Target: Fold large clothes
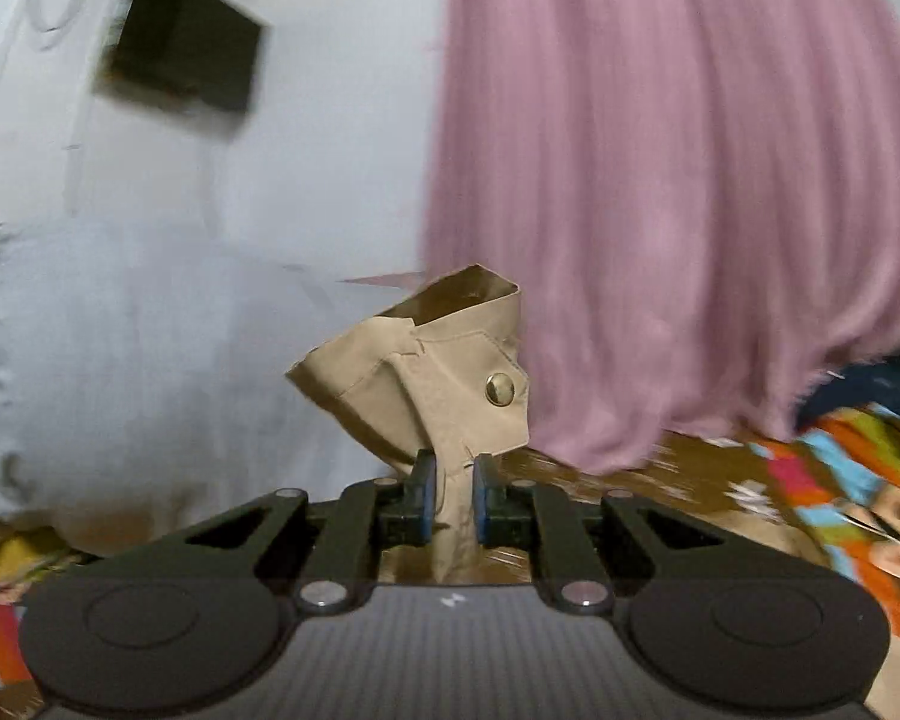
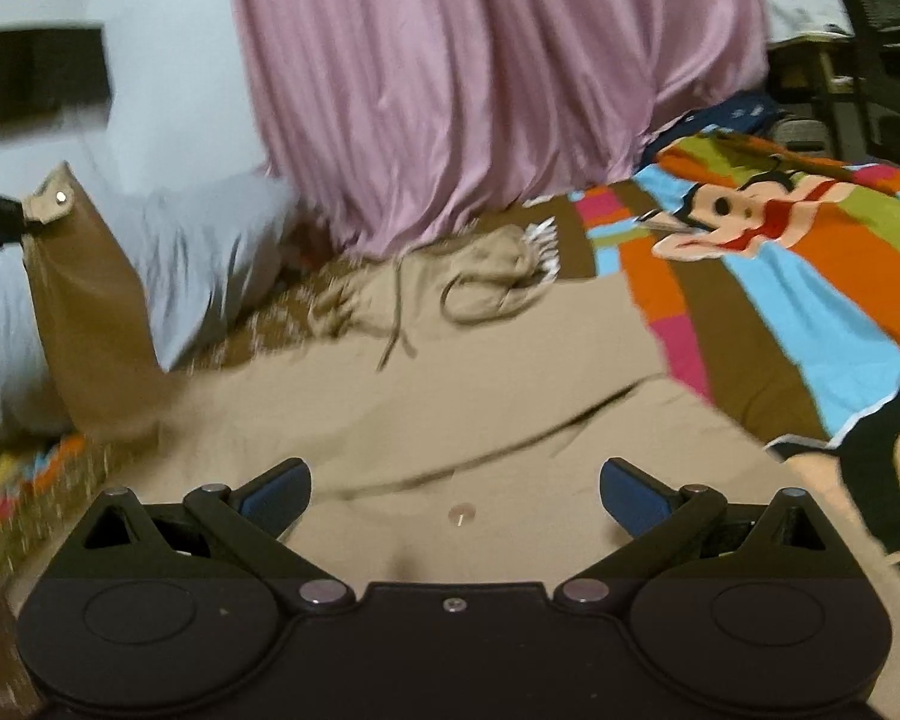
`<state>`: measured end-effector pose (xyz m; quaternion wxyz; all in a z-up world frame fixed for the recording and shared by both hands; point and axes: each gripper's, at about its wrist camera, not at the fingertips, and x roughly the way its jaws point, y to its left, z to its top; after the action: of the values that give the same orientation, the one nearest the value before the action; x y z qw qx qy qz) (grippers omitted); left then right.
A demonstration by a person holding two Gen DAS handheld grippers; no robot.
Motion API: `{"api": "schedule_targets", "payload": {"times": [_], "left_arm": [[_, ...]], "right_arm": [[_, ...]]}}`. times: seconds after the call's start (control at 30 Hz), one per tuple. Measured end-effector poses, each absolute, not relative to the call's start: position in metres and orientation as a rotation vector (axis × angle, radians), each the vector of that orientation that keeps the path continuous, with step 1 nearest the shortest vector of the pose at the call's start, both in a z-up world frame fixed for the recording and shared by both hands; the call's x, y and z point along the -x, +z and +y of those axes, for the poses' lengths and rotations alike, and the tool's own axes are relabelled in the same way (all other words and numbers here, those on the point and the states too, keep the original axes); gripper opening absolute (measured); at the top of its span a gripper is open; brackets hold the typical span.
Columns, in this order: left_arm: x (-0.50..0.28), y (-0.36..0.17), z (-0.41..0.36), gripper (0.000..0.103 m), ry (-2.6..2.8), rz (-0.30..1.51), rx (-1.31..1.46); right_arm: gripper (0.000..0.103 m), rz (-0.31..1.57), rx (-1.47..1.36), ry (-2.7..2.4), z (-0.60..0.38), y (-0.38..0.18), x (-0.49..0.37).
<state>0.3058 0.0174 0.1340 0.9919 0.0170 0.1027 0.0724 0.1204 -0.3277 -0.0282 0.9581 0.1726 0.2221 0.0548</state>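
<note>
1. Bed (image 2: 810, 276): carries everything here, under a striped cartoon-print cover in orange, blue, green and brown. Your folding surface; the bright cover lies to the right of the garment.

2. Pink curtain (image 2: 480, 90): hangs behind the bed, its hem down at the far edge near the garment's hood end. It could catch a wide swing of the sleeve; judge your arc accordingly.

3. Tan coat (image 2: 480, 396): the task's thing, spread across the bed right before your right gripper, hood and drawstring bunched at the far end, one button showing close to you. The body looks roughly flat with a long crease across it.

4. White pillow (image 2: 198, 252): at the left, behind the raised sleeve, against the wall. It crowds the side from which the sleeve is lifted.

5. Sleeve (image 2: 84, 312): raised upright off the bed at the left. Step in hand, by my judgement: folding this sleeve in over the body. Next move calls for carrying it across and laying it flat.

6. Right gripper (image 2: 456, 492): fingers spread wide, holding nothing, low over the coat's near part. Free to pin the body.

7. Left gripper (image 1: 452, 480): fingers clamped on the cuff (image 1: 450, 372), by its brass snap tab.
</note>
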Motion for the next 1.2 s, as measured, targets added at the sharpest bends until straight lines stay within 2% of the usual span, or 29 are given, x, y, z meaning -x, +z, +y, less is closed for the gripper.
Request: {"api": "schedule_targets", "payload": {"times": [0.13, 0.33, 0.37, 0.4, 0.43, 0.47, 0.57, 0.67, 0.87, 1.03, 1.2], "left_arm": [[-0.292, 0.092, -0.056, 0.012, 0.022, 0.269, -0.047], [-0.276, 0.003, -0.122, 0.012, -0.185, 0.486, -0.063], [-0.27, -0.005, -0.128, 0.021, -0.213, 0.514, -0.065], [-0.266, -0.012, -0.133, 0.035, -0.242, 0.538, -0.073], [-0.26, -0.017, -0.134, 0.042, -0.262, 0.548, -0.079], [-0.254, -0.02, -0.131, 0.051, -0.279, 0.552, -0.082], [-0.237, -0.017, -0.126, 0.057, -0.324, 0.583, -0.076], [-0.231, -0.01, -0.103, 0.073, -0.293, 0.598, -0.089], [-0.259, -0.007, -0.036, 0.087, -0.007, 0.65, -0.158], [-0.31, -0.02, 0.021, 0.089, 0.203, 0.676, -0.139], [-0.362, -0.059, 0.051, 0.088, 0.282, 0.723, -0.093]], "right_arm": [[0.102, 0.396, -0.404, 0.065, -0.35, -0.01, -0.113], [0.102, 0.331, -0.433, -0.005, -0.378, 0.006, -0.104], [0.102, 0.323, -0.44, -0.015, -0.383, 0.007, -0.103], [0.102, 0.314, -0.448, -0.025, -0.387, 0.008, -0.102], [0.102, 0.308, -0.458, -0.033, -0.391, 0.009, -0.102], [0.102, 0.304, -0.468, -0.04, -0.394, 0.01, -0.101], [0.102, 0.306, -0.489, -0.047, -0.401, 0.009, -0.102], [0.102, 0.325, -0.482, -0.038, -0.399, 0.005, -0.105], [0.102, 0.423, -0.399, 0.005, -0.37, -0.017, -0.12], [0.102, 0.484, -0.214, 0.078, -0.324, -0.039, -0.134], [0.102, 0.495, -0.052, 0.147, -0.292, -0.048, -0.134]]}}
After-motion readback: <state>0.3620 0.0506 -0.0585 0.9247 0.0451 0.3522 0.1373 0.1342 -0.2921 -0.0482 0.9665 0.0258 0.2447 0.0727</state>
